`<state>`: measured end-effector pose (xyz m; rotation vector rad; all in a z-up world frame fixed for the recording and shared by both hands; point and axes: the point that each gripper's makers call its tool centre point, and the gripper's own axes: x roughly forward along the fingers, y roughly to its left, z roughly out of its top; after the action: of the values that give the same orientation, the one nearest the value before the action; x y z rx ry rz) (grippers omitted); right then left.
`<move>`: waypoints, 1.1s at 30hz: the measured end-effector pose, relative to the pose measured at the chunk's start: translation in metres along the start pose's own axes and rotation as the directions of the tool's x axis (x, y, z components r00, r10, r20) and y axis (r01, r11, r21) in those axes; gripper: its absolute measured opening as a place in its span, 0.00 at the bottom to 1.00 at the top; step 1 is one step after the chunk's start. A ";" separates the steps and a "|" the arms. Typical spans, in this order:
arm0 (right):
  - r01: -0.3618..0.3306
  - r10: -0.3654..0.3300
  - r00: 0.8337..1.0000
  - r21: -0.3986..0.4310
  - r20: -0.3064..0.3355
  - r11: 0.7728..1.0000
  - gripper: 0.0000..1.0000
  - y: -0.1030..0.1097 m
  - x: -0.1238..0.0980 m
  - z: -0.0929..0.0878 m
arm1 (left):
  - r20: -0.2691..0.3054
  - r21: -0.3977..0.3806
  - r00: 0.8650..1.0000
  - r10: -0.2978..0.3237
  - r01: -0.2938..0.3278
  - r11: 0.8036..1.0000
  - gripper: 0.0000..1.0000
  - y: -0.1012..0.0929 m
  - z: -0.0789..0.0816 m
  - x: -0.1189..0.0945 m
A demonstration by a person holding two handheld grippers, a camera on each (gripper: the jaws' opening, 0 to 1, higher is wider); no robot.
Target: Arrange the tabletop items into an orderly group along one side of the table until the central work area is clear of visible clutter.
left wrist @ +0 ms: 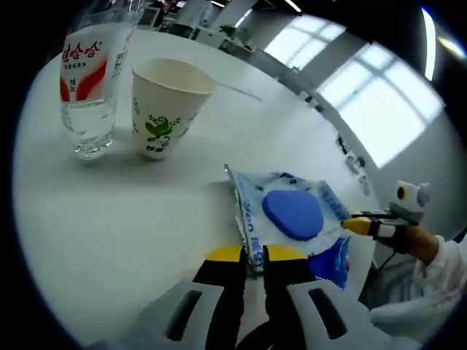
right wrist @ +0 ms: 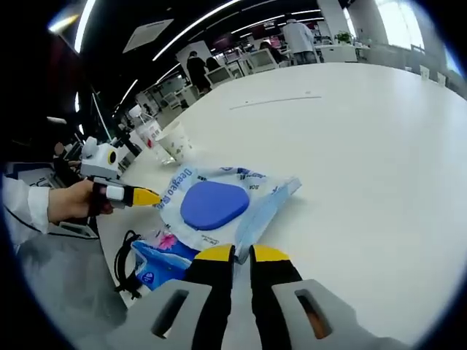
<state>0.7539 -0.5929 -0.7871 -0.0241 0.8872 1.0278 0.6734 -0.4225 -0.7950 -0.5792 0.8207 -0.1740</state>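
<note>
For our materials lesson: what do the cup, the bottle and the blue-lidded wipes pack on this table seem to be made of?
Cup: looks like paper, matte white with a green printed motif and a rolled rim.
Bottle: clear, glossy plastic, probably; you see through it to the liquid, with a red and white label.
Wipes pack: thin, shiny plastic film that crinkles, with a smooth, apparently rigid blue plastic lid.

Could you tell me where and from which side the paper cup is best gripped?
Grip the paper cup by its open rim, one jaw inside and one outside, coming from above on the side away from the water bottle. It stands upright and empty-looking, and the bottle crowds its other flank.
</note>
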 end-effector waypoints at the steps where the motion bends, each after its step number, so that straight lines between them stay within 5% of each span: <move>1: -0.007 0.007 1.000 0.009 0.005 1.000 0.04 0.000 -0.001 0.001 | 0.001 0.000 1.000 -0.012 0.012 1.000 0.00 -0.004 -0.001 0.000; 8: -0.001 0.002 1.000 -0.012 0.017 1.000 0.02 0.006 -0.003 0.004 | 0.006 0.069 1.000 0.008 -0.009 0.998 0.00 -0.008 0.002 -0.004; 14: 0.010 -0.007 0.999 -0.072 0.045 0.997 0.00 0.013 -0.005 0.015 | 0.071 0.119 0.997 0.038 -0.047 0.992 0.00 -0.011 0.020 -0.013; 33: 0.008 0.001 0.997 -0.126 0.073 0.992 0.00 0.013 0.009 0.047 | 0.186 0.129 0.978 0.094 -0.119 0.984 0.00 0.002 0.057 -0.017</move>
<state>0.7749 -0.5604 -0.7567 -0.0943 0.7544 1.0739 0.7030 -0.3908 -0.7549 -0.4112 0.6572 -0.0791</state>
